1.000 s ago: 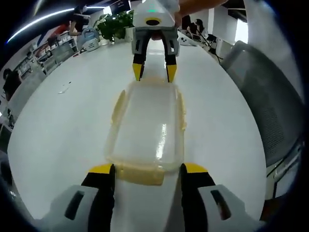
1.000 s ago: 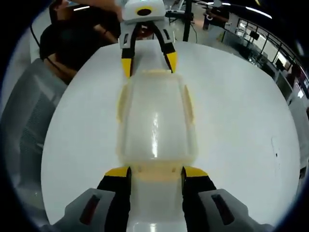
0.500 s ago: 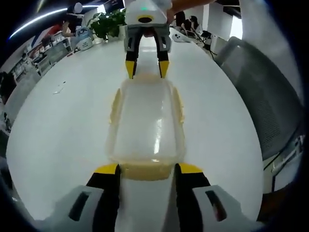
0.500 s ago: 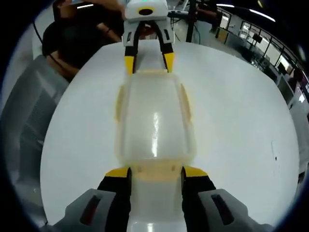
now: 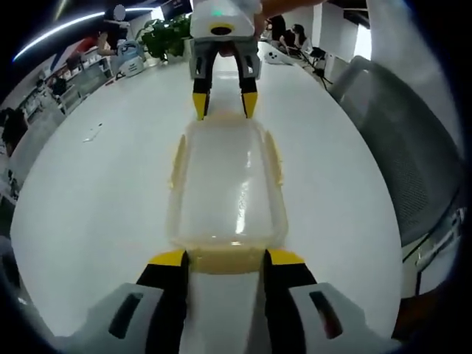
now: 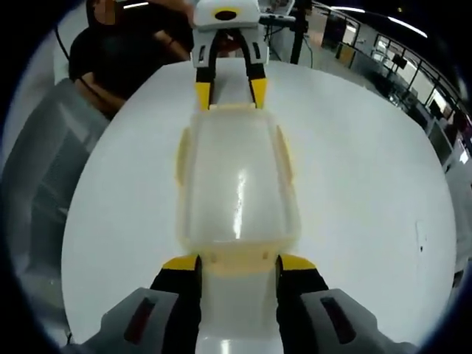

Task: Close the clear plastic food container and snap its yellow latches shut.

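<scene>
The clear plastic container [image 5: 225, 181] lies lengthwise on the white table [image 5: 88, 199] with its lid on. Yellow side latches [image 5: 177, 158] stick out from its long edges. My left gripper [image 5: 226, 258] is at the near short end, its jaws pressed against the flanks of the yellow end latch [image 5: 225, 259]. The right gripper [image 5: 221, 103] meets the far end. In the right gripper view the container [image 6: 236, 184] runs away from my right gripper [image 6: 237, 262], whose jaws hold the other end latch [image 6: 237, 259]. The left gripper [image 6: 228, 92] is at the opposite end.
A grey chair [image 5: 398, 147] stands by the table's right edge, and a potted plant [image 5: 173, 33] sits at the far end. In the right gripper view a person in dark clothes [image 6: 125, 51] is behind the table, beside a grey chair [image 6: 37, 177].
My left jaws have narrowed from a wide gap onto the end latch. The right gripper has stayed at the other end with the same jaw gap.
</scene>
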Demonstrator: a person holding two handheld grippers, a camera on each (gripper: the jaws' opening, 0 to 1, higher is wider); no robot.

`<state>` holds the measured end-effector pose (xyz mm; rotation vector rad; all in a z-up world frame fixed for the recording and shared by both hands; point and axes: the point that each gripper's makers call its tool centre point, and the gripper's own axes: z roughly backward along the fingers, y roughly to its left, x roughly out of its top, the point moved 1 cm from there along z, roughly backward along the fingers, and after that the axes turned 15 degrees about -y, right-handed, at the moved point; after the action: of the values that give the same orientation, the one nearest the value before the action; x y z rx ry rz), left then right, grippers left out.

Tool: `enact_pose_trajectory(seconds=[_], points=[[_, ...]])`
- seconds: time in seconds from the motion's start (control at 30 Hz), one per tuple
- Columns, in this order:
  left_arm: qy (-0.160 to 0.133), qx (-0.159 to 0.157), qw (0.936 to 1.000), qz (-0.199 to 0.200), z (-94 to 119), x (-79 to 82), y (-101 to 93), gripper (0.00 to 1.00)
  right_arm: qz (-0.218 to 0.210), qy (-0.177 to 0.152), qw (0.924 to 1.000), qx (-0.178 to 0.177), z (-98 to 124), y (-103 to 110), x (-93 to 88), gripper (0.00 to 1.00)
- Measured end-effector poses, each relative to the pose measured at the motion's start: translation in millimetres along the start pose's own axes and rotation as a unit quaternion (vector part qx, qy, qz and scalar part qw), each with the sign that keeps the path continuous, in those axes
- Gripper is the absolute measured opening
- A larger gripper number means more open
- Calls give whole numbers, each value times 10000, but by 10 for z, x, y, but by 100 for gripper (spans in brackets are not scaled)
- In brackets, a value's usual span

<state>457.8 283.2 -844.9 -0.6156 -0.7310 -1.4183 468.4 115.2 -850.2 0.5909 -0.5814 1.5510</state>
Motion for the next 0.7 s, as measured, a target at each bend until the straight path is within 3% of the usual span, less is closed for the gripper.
enact_pose_trajectory(seconds=[0.3, 0.7], points=[[173, 119, 9997, -83, -3, 16, -22, 41, 109, 377, 9992, 117, -23, 1, 8, 38], [316, 358, 9988, -147, 7, 16, -45, 39, 31, 458, 9989, 61, -12, -1, -5, 37]])
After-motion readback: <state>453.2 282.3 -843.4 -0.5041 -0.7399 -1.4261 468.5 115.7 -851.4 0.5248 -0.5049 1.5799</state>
